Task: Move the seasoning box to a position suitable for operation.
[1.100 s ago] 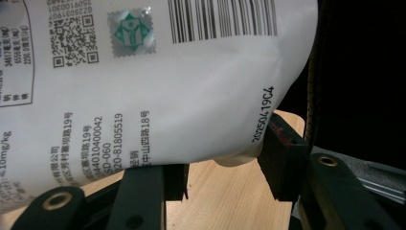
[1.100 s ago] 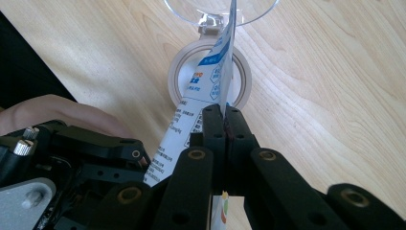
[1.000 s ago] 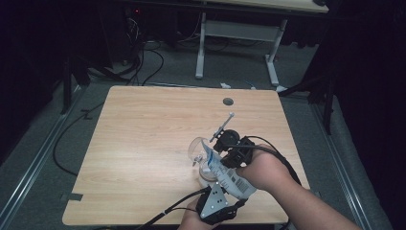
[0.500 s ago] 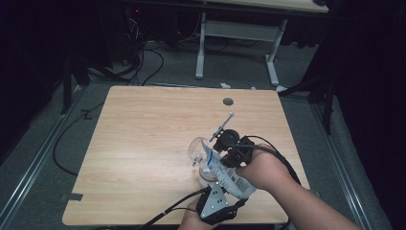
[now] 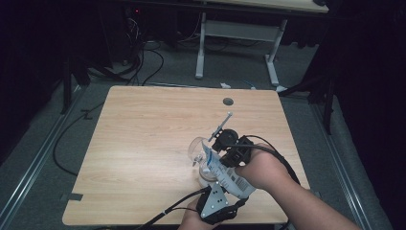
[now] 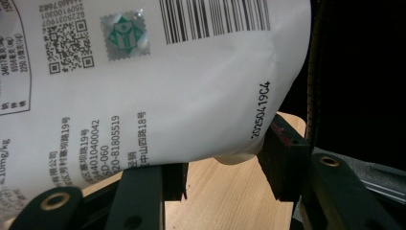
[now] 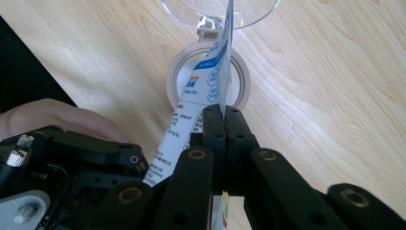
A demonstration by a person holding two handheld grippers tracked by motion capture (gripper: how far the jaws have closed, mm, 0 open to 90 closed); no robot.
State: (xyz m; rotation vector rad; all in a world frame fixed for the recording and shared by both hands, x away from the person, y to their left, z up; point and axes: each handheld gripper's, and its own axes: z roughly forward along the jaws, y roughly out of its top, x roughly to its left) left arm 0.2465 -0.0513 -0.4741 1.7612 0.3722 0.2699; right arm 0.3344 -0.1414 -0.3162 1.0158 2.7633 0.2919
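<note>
white pouch (image 7: 206, 91) between both tongs: right (image 7: 224, 111) clamped, left (image 6: 222, 165) half-spread

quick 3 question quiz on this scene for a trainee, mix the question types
1. True or false: the right tool is clamped shut on the top edge of the white pouch.
2. What sits under the pouch's upper end? A) a metal pot B) a clear glass bowl C) a cardboard box
3. Fill in: the lower end of the pouch sits between the jaws of the ___ tool.

Key
1. True
2. B
3. left
</note>
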